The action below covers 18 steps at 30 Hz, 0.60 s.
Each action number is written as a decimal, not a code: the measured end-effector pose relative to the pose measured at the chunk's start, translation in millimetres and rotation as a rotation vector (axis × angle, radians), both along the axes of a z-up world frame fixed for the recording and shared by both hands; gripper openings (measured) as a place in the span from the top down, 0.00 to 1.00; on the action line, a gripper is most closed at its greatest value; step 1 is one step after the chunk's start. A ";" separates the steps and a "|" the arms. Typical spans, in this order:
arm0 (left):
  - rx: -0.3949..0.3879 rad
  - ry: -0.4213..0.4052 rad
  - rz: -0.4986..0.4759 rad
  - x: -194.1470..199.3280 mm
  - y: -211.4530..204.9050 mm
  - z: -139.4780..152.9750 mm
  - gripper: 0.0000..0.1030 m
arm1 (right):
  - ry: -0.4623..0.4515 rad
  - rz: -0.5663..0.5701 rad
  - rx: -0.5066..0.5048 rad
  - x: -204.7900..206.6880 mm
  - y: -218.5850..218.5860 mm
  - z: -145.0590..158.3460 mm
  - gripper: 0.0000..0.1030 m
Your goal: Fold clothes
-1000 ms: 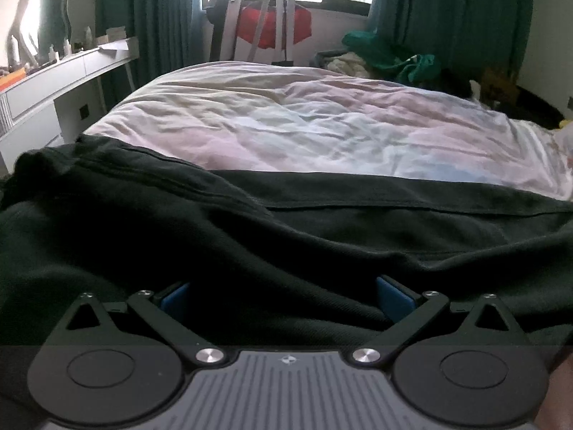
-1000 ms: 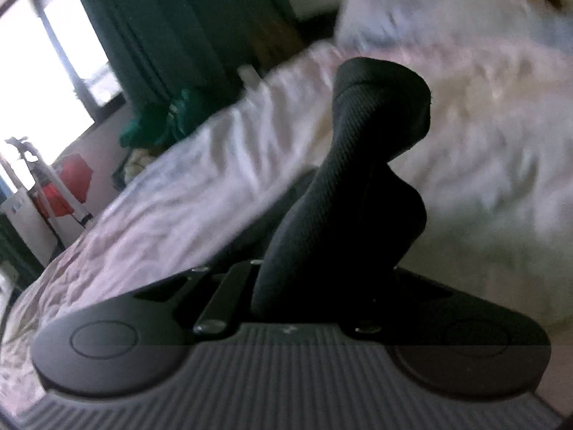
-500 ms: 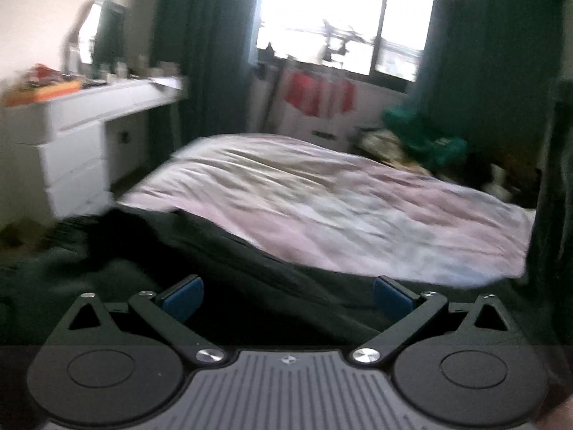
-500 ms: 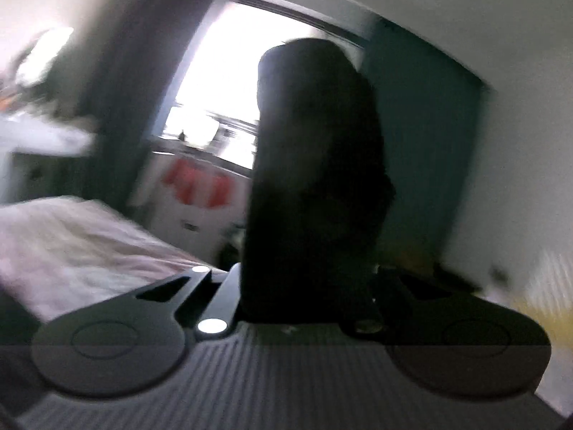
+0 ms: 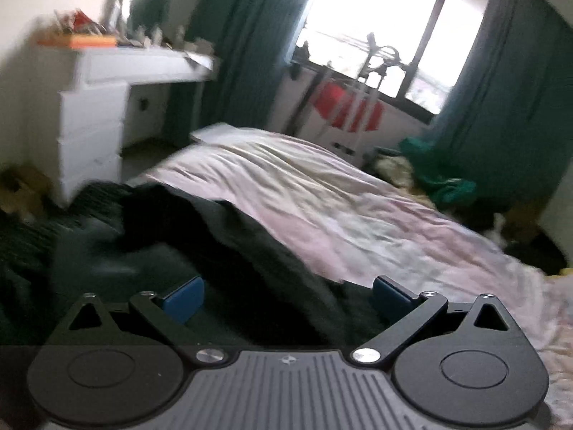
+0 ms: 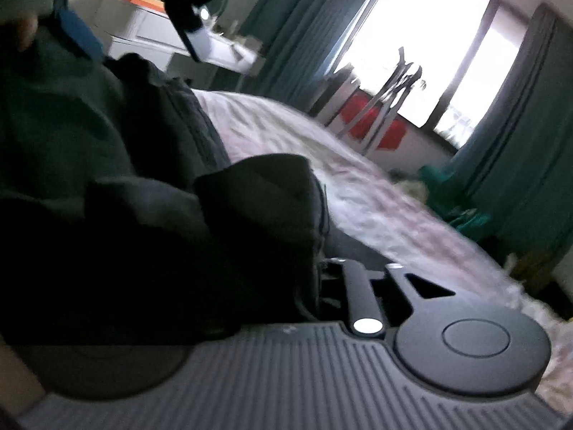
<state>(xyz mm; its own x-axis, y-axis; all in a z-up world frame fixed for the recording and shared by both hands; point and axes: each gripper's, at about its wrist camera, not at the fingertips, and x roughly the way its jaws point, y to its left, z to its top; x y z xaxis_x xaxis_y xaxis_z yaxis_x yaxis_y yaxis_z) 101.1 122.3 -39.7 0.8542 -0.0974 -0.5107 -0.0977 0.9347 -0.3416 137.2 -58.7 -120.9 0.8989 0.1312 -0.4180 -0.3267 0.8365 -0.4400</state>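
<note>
Dark garment heaped on the near end of the bed, both grippers at it.

The dark garment [image 5: 229,251] lies bunched on the near, left part of the bed [image 5: 322,193], its edge running across the pale cover. In the left wrist view the left gripper [image 5: 286,295] has its blue-padded fingers [image 5: 184,295] wide apart; dark cloth passes below and between them, and neither pad presses on it. In the right wrist view the right gripper [image 6: 272,272] is rolled to one side and its fingers are opening. A thick fold of the garment [image 6: 261,193] covers them, so only the right-hand linkage shows, and I cannot tell whether the pads still pinch the cloth. The left gripper's blue pad shows at the upper left of this view, above the heaped cloth.
</note>
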 end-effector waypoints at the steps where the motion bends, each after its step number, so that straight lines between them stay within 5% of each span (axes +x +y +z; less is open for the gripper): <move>1: -0.004 0.001 -0.016 -0.2 -2.6 -1.1 0.02 | 0.037 0.024 -0.001 -1.4 -1.9 5.3 0.55; 3: -0.012 0.002 -0.048 -0.7 -7.7 -3.4 0.02 | 0.069 0.084 -0.044 -12.1 -3.3 11.1 0.39; 7: 0.049 -0.024 -0.115 -6.8 -25.9 -2.6 0.02 | 0.074 0.233 -0.099 -52.6 -19.1 27.5 0.32; 12: 0.141 -0.039 -0.179 -11.6 -52.7 -7.8 0.02 | 0.080 0.192 0.236 -76.5 -74.8 72.5 0.32; 16: 0.193 -0.039 -0.212 -12.8 -73.6 -16.3 0.02 | 0.052 -0.033 0.518 -58.0 -132.1 91.4 0.33; 18: 0.220 -0.048 -0.216 -14.6 -81.2 -19.7 0.02 | 0.089 -0.156 0.590 -47.2 -160.1 85.8 0.49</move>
